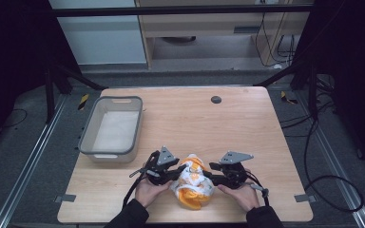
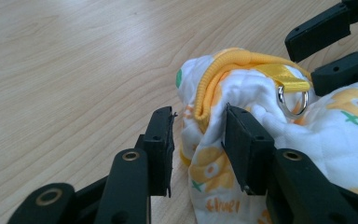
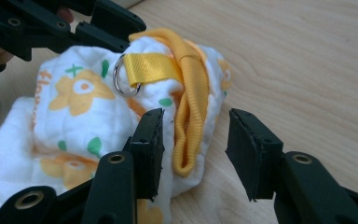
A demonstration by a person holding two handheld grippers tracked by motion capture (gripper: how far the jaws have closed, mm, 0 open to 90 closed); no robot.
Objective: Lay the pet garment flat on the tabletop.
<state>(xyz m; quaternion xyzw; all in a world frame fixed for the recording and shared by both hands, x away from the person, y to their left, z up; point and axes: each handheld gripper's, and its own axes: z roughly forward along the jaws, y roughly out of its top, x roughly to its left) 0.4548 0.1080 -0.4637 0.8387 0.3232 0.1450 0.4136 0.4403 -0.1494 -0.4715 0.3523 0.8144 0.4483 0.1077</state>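
The cloth bundle (image 1: 193, 183), white with orange flowers, lies at the table's (image 1: 247, 128) near edge, long axis near-far. Orange lettering on it, unreadable. My left gripper (image 2: 198, 140) and right gripper (image 3: 193, 149) flank it, jaws parted narrowly around yellow ribbed trim (image 3: 191, 107). Grey bin (image 1: 111, 128) far left.

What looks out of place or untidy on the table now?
The white cloth item with orange flowers lies bunched in a crumpled heap near the front edge of the table, between the left hand-held gripper and the right hand-held gripper. The grey bin looks in order.
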